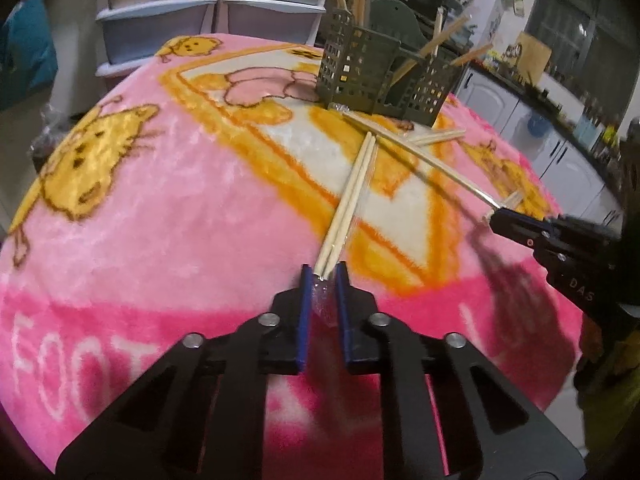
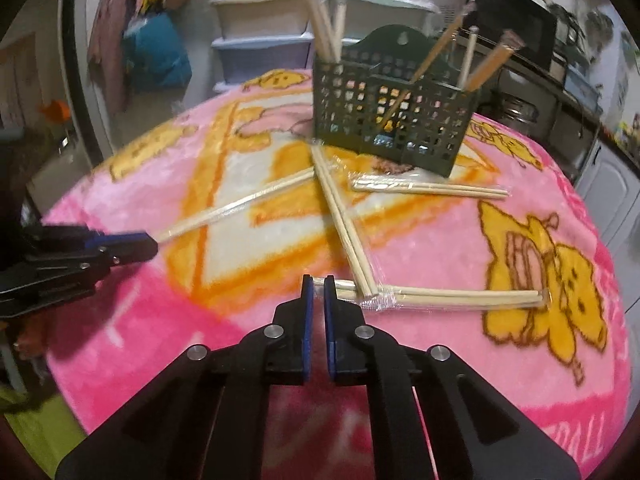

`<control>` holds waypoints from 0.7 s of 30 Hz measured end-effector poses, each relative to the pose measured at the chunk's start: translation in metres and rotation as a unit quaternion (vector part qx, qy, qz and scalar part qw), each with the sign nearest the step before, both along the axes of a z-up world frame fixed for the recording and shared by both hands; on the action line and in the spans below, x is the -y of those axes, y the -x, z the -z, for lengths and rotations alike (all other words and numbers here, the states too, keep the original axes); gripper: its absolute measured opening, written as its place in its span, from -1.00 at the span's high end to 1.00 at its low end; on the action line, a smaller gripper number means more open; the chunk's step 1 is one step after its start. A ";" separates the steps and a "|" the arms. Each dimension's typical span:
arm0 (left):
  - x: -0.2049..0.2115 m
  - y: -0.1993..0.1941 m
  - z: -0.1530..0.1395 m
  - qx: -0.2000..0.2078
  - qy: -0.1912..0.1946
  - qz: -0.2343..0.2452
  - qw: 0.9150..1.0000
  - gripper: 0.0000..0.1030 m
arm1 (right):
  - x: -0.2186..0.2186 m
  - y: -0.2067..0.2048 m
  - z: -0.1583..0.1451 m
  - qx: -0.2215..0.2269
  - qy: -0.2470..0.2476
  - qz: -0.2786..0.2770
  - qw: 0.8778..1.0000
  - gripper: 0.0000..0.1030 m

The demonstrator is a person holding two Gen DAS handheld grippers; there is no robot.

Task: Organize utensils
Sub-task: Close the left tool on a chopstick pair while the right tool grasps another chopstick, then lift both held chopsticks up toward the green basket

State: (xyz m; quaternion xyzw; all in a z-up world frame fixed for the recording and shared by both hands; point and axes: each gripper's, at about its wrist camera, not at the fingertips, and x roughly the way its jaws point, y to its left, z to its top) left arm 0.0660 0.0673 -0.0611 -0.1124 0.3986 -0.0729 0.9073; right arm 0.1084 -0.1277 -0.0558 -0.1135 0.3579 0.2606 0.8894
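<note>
While my left jaws pinch the near end of a wrapped chopstick pair, my right jaws are pressed together on the clear wrapper end of another pair that lies crosswise in front of them. Both grips sit low over a pink blanket with yellow cartoon prints that covers the counter.

Beyond my right jaws, a third pair runs away toward the holder, and its near end lies across the pair I grip there. The left pair stretches from my left jaws toward that same crossing, and its far tip meets the third pair. A fourth wrapped pair lies flat just in front of the holder, apart from the rest.

Farther on stands a dark green slotted holder with several compartments. Loose chopsticks stand upright in its left compartment, and others lean in the right ones.

Behind the counter are plastic drawers. Kitchen cabinets run along the right side.
</note>
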 end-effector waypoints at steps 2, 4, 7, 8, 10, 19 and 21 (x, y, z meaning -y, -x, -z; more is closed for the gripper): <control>-0.001 0.001 -0.004 0.004 0.010 0.001 1.000 0.91 | 0.007 0.001 -0.009 -0.001 -0.019 0.004 1.000 0.91; -0.001 0.003 -0.010 0.014 0.010 0.000 1.000 0.92 | 0.014 0.002 -0.017 0.001 -0.038 0.008 0.999 0.91; -0.002 0.006 -0.023 0.031 0.018 0.001 0.999 0.93 | 0.024 0.004 -0.030 0.005 -0.066 0.014 0.998 0.92; -0.002 0.007 -0.029 0.039 0.019 0.001 0.999 0.93 | 0.026 0.005 -0.035 0.008 -0.073 0.015 0.997 0.92; -0.002 0.009 -0.038 0.053 0.020 0.001 0.998 0.93 | 0.033 0.006 -0.045 0.015 -0.088 0.021 0.996 0.92; 0.007 0.011 -0.083 0.107 0.031 0.015 0.994 0.94 | 0.057 0.006 -0.077 0.035 -0.145 0.041 0.988 0.93; 0.011 0.010 -0.090 0.115 0.033 0.021 0.993 0.94 | 0.059 0.005 -0.084 0.040 -0.152 0.042 0.987 0.93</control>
